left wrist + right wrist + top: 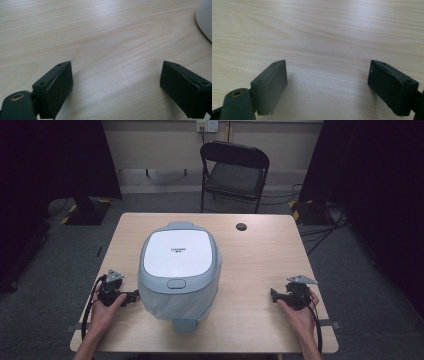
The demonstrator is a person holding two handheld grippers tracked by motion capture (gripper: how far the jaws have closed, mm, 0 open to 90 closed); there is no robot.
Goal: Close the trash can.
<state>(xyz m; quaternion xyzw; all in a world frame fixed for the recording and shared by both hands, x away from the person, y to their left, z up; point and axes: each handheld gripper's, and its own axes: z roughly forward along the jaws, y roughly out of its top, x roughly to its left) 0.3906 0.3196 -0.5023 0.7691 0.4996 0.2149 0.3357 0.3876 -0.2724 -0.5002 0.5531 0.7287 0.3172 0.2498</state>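
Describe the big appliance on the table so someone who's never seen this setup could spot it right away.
On the light wooden table, between the left gripper and the right gripper, sits a rounded pale blue-grey rice cooker. Its flat white lid panel and sheer bulk set it apart from the small black disc at the far edge.

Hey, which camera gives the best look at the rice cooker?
The high view: the whole rice cooker shows, lid shut, mid-table. The left gripper view catches just a curved white edge at its right. The right gripper view looks at bare table.
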